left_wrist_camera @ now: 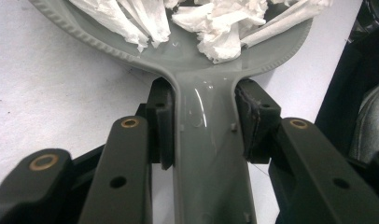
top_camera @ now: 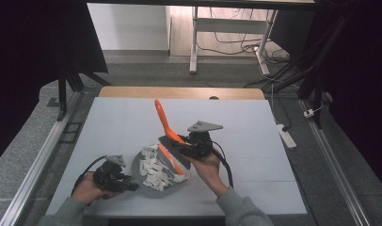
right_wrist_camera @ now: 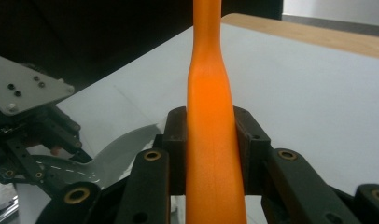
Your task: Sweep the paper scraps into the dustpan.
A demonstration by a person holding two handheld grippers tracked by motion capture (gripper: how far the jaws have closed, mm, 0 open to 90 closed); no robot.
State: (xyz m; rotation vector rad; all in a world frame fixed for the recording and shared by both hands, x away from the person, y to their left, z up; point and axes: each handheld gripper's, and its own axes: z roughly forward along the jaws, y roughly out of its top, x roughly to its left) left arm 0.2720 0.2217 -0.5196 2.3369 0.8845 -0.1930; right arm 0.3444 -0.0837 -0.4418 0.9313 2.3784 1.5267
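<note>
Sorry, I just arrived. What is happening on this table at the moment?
A person is working with two handheld grippers. The left gripper is shut on the handle of a grey dustpan lying on the white table. The pan holds a pile of torn white paper scraps. The right gripper is shut on the handle of an orange brush, whose bristle end sits at the pan, over the scraps.

Orange brush (top_camera: 163,123), grey dustpan (left_wrist_camera: 197,60), white paper scraps (top_camera: 154,170).
</note>
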